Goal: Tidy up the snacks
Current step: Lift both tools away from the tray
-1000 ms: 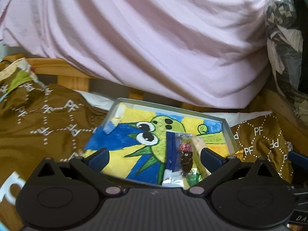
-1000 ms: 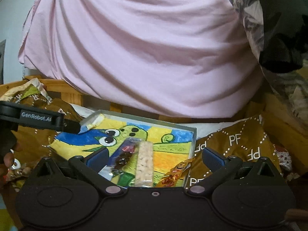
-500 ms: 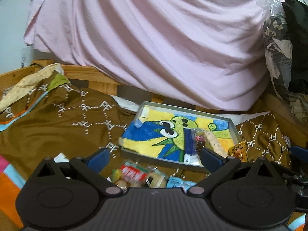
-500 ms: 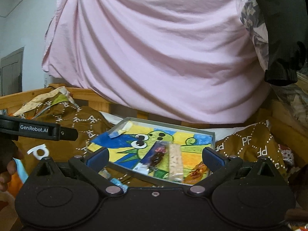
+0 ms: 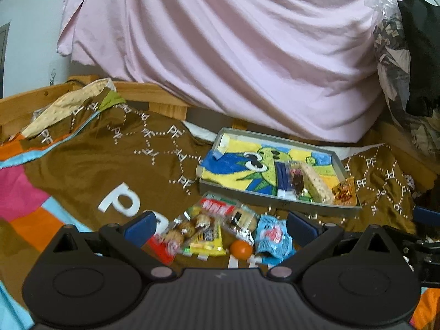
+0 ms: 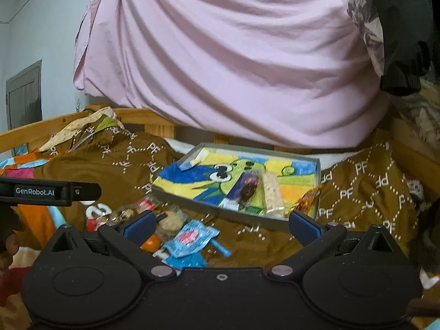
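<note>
Both the left tool [image 5: 220, 224] and right tool [image 6: 220, 221] gape wide and empty above the loose crinkly plastic snack packets [image 5: 220, 228] heaped on the brown bedspread [image 5: 90, 170] before the grey cartoon-lined tray [image 5: 275, 206]; light, slippery and crushable, they look best pinched by a sealed edge.

Both views were evenly lit w/ soft, diffuse indoor light, no hard glare. The pink sheet [image 5: 247, 55] was brightest, folds in gentle shadow. Heavy fisheye bending at edges; black corners. Motion blur smeared the loose snack pile [image 5: 220, 231] and the tray [image 6: 275, 224]. Gripper bodies close to lens were dark, low detail. Right side fell into murk.
</note>
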